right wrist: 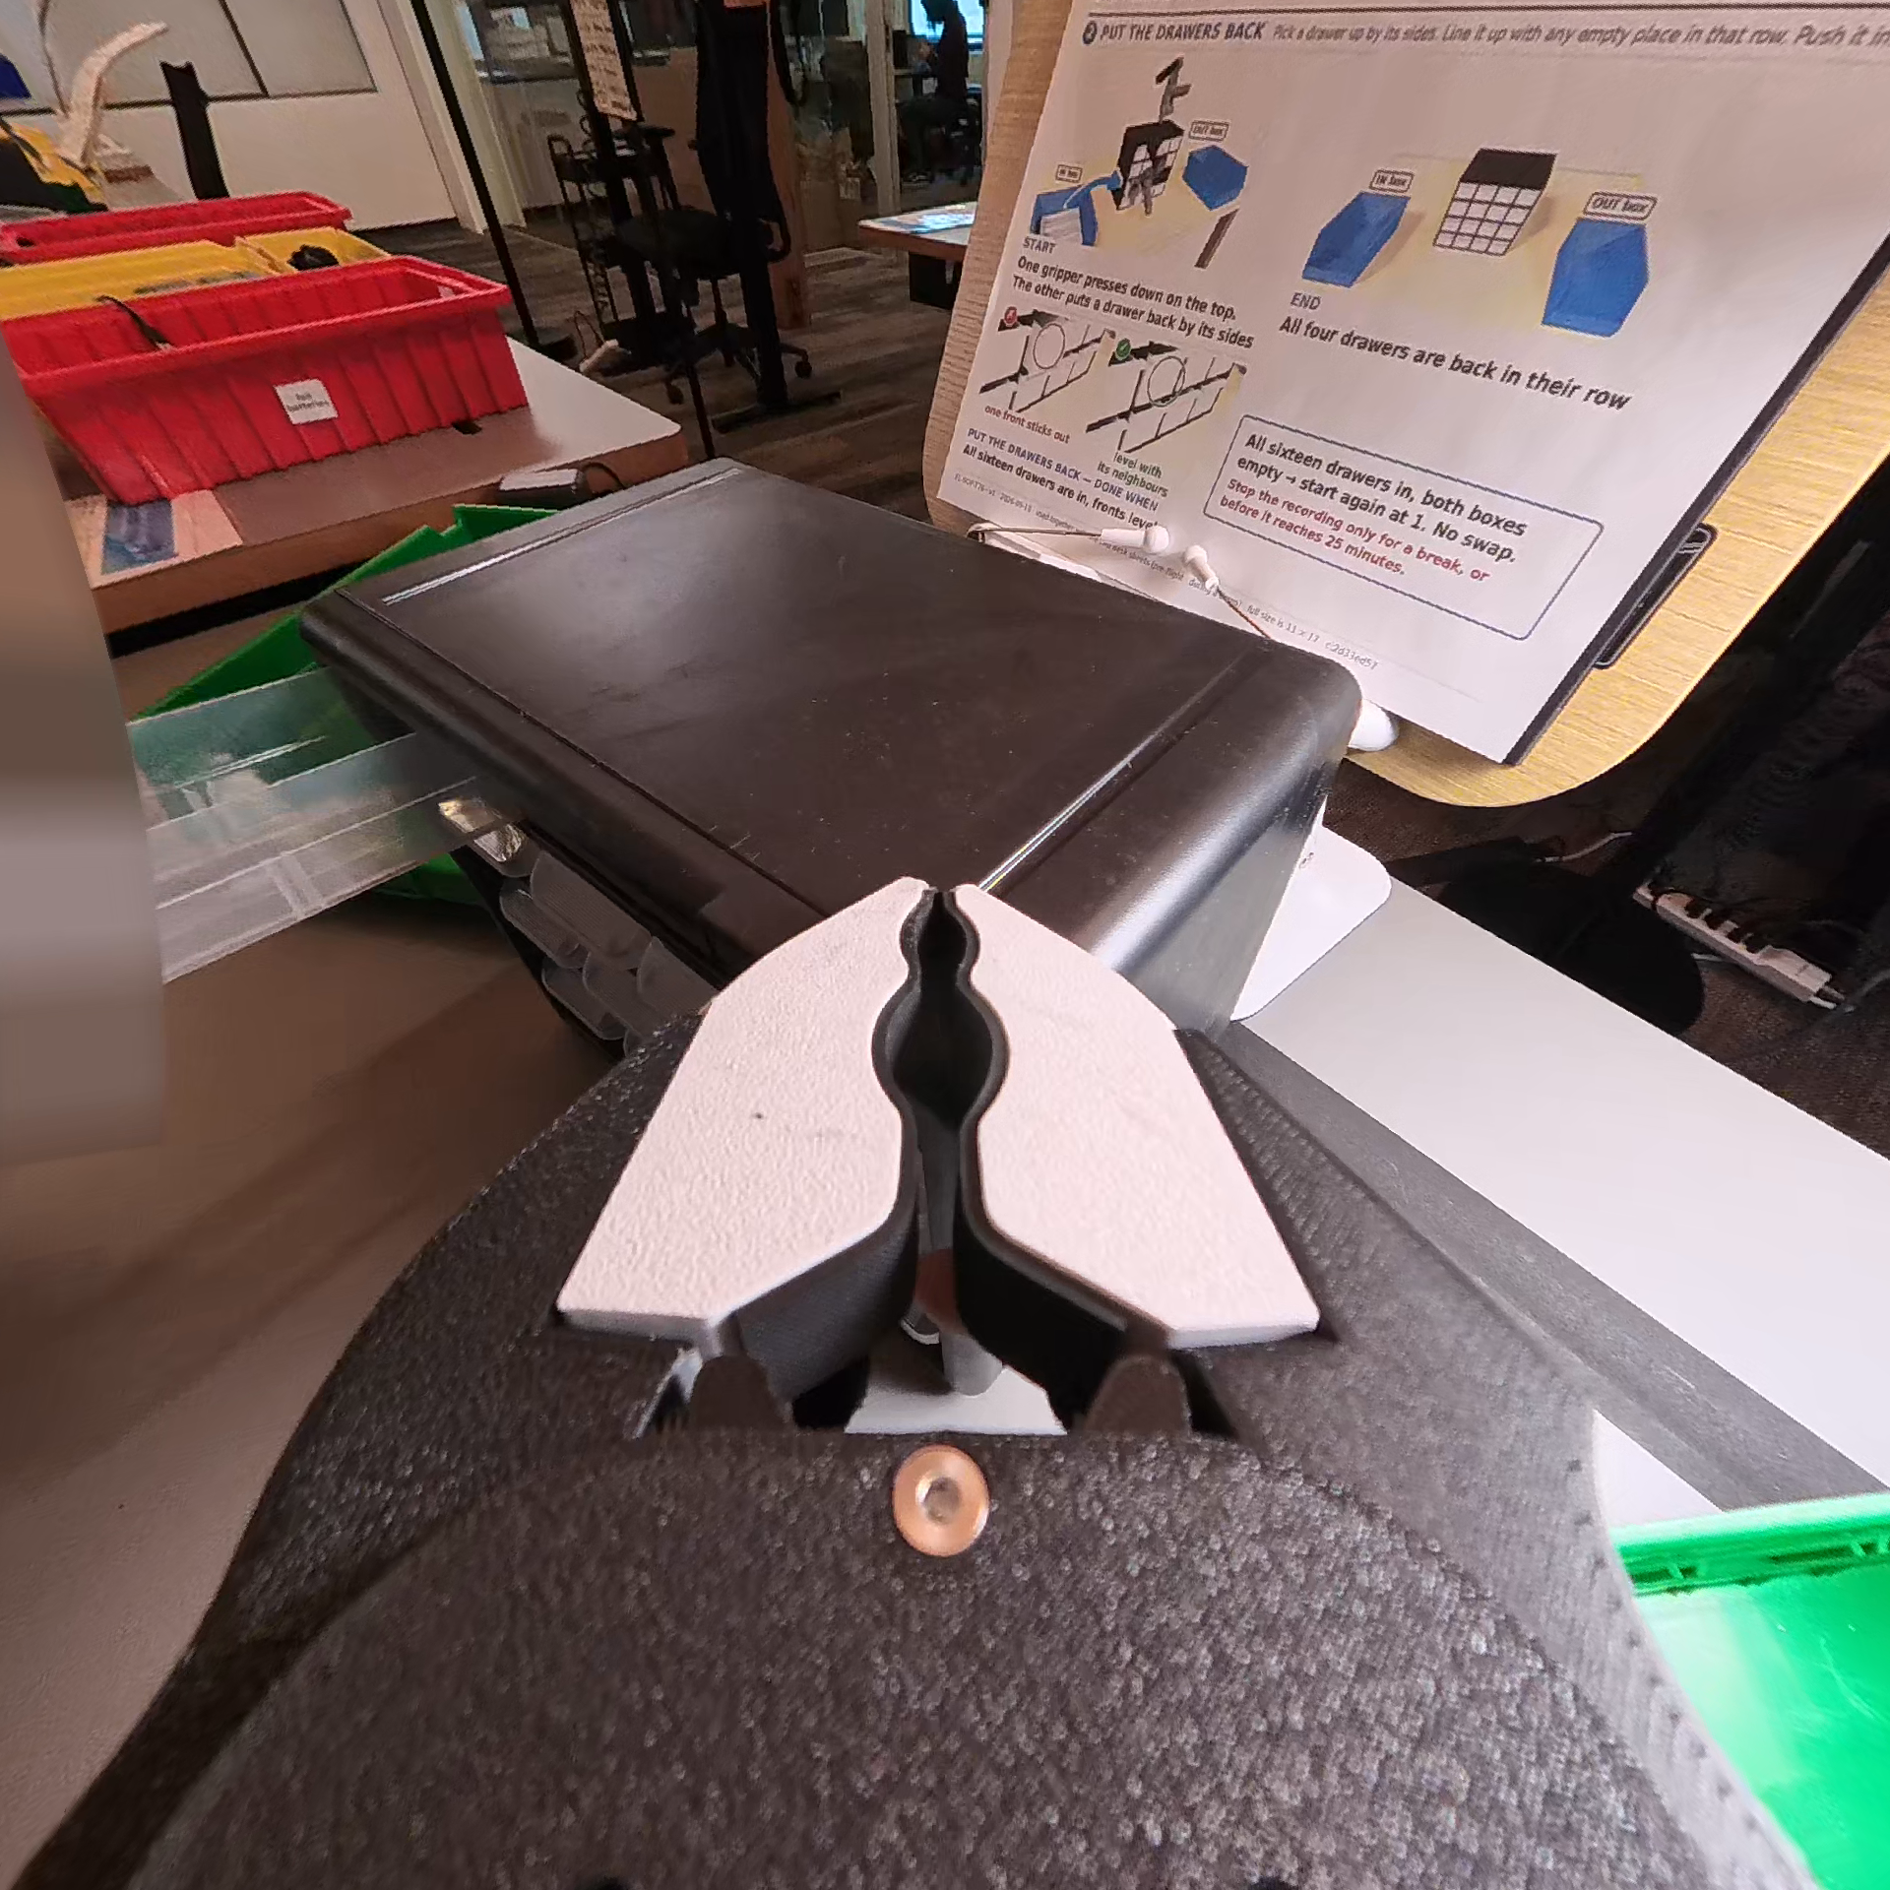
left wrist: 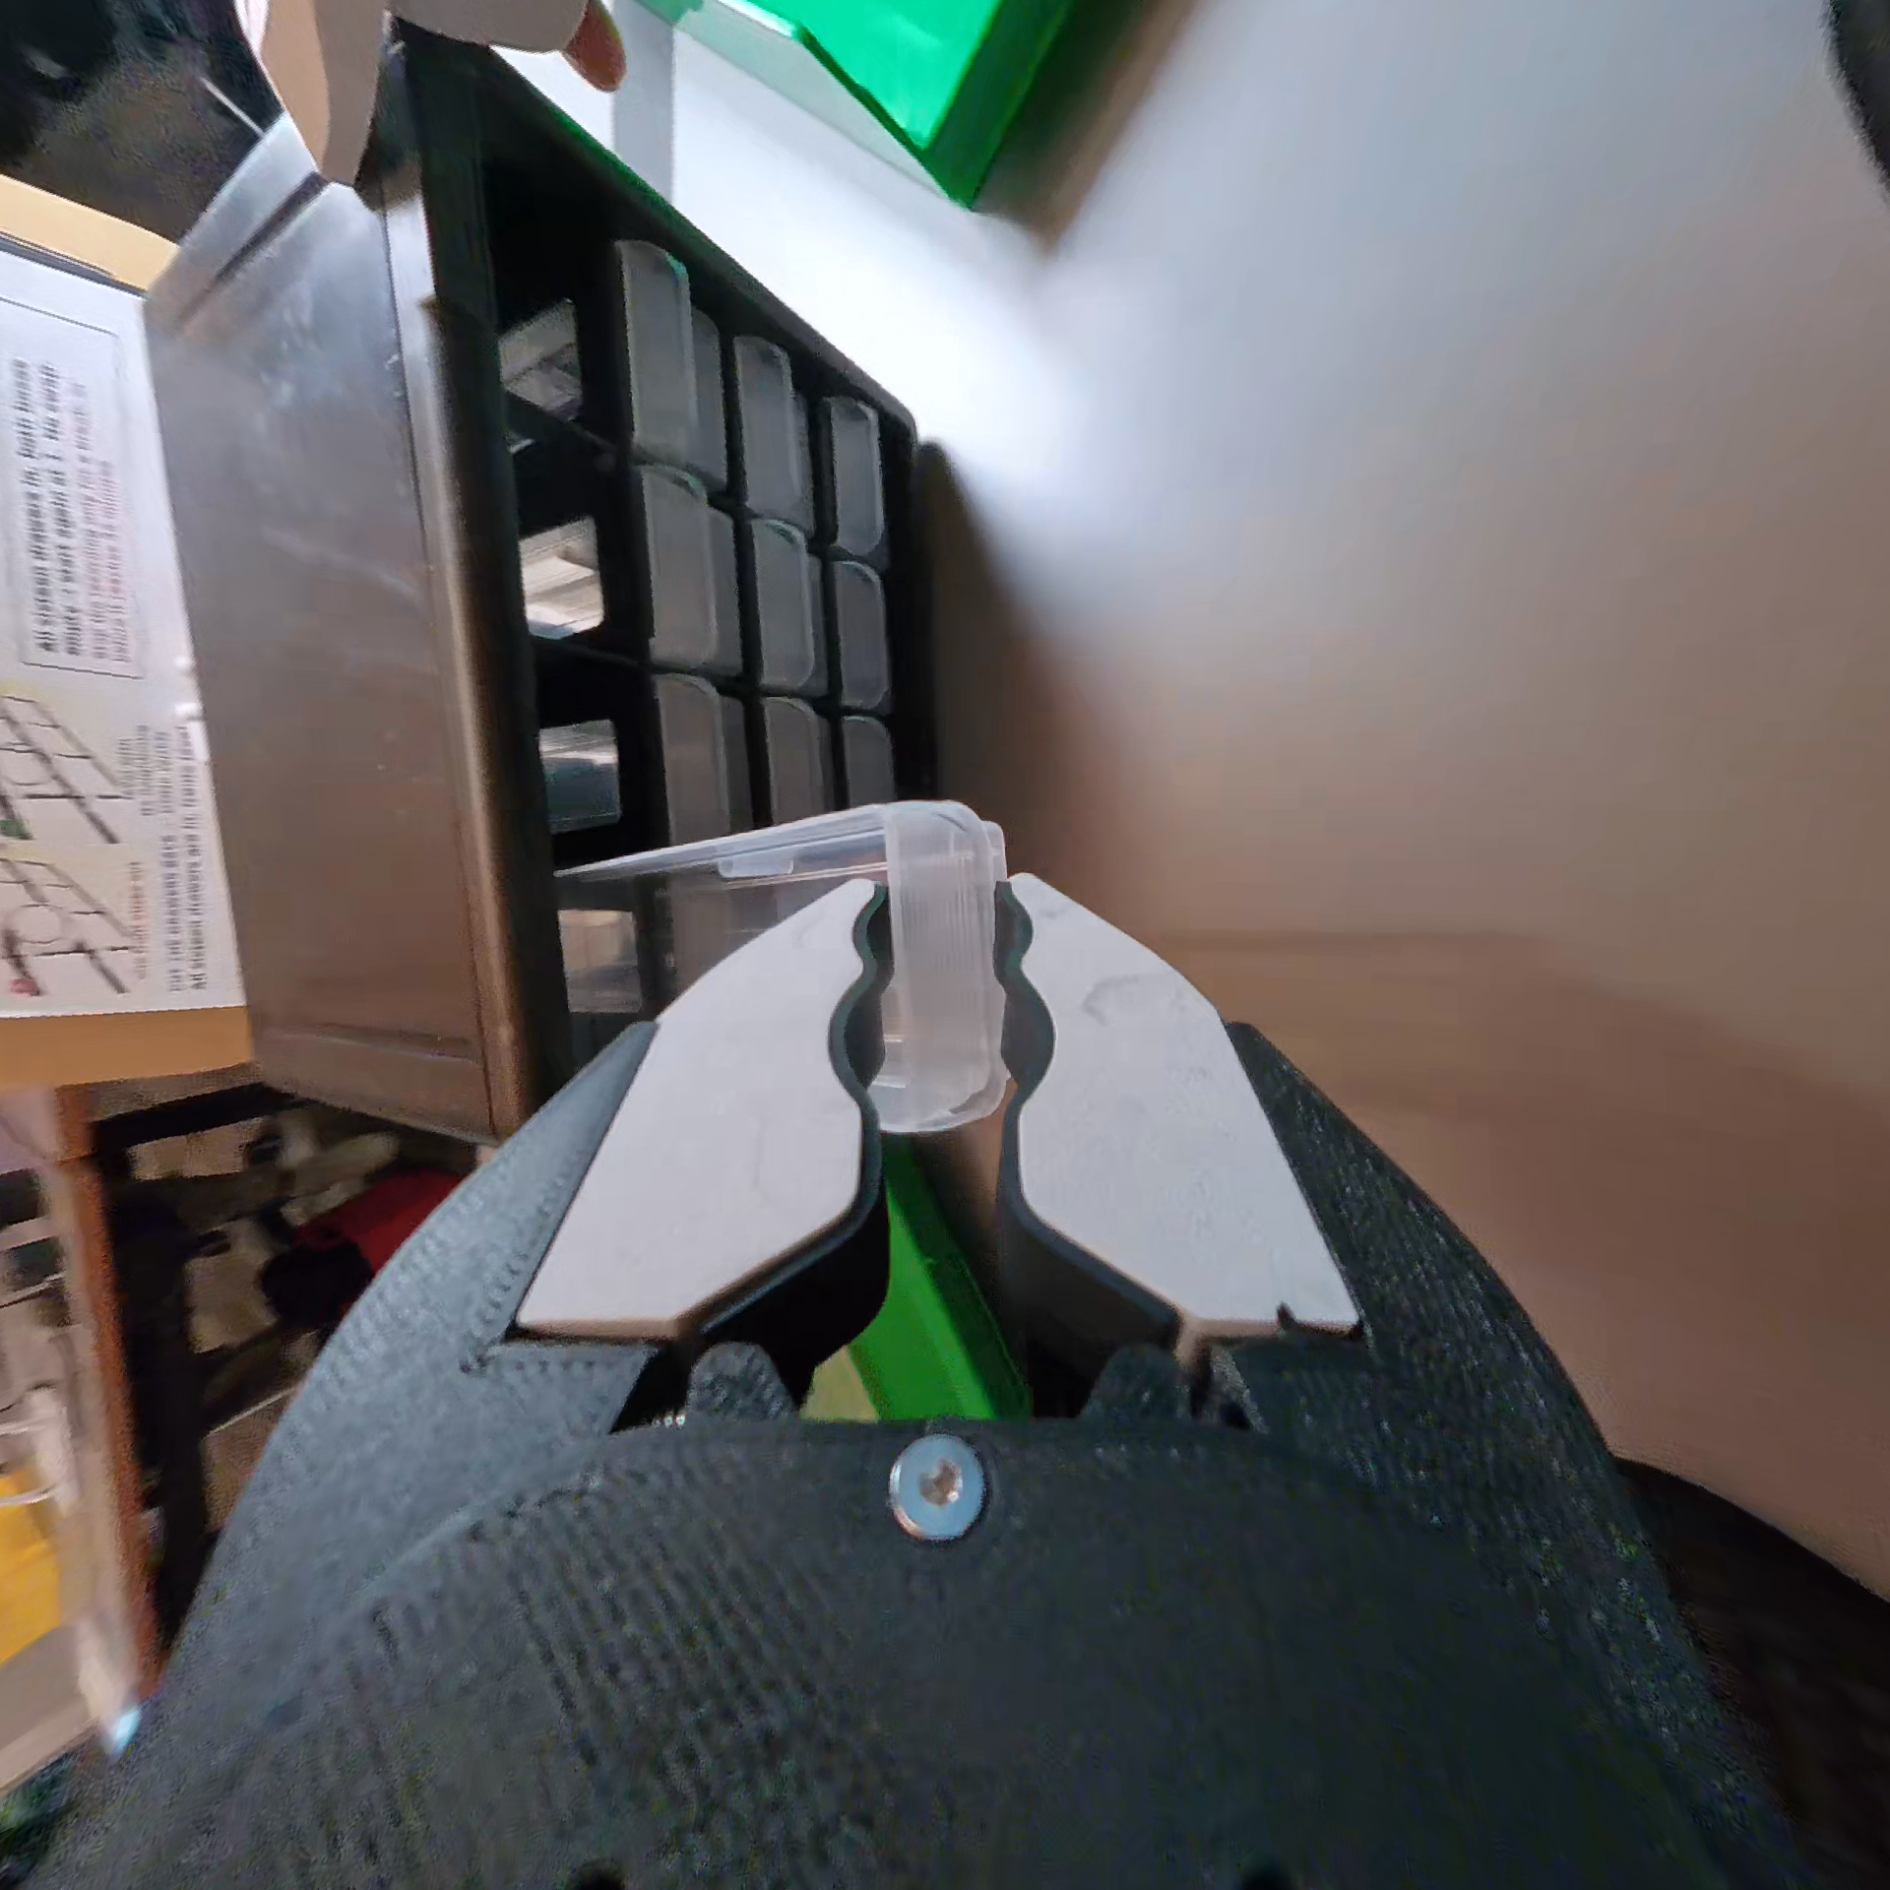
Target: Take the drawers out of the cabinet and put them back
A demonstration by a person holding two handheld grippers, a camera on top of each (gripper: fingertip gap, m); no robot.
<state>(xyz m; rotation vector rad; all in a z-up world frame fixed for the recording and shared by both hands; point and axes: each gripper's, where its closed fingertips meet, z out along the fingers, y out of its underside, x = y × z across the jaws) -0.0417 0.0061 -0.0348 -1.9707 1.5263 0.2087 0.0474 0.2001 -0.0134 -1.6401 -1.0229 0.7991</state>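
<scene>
Left jaws: the left gripper (left wrist: 936, 982) is closed partway, clamped across the clear drawer's (left wrist: 818, 900) front handle tab.
Right jaws: the right gripper (right wrist: 939, 905) is closed with nothing between, tips at the near edge of the cabinet top, seemingly resting on it.
Drawer place: part-way out of the black cabinet (left wrist: 460, 634) at an end slot of the grid.
Handling: looks light, thin, stiff plastic; likely slick and prone to twisting.
Hold: the tab serves for pulling; the side walls look steadier for carrying.
Surroundings: green bin (left wrist: 920, 82) on the desk (left wrist: 1432, 614).
</scene>
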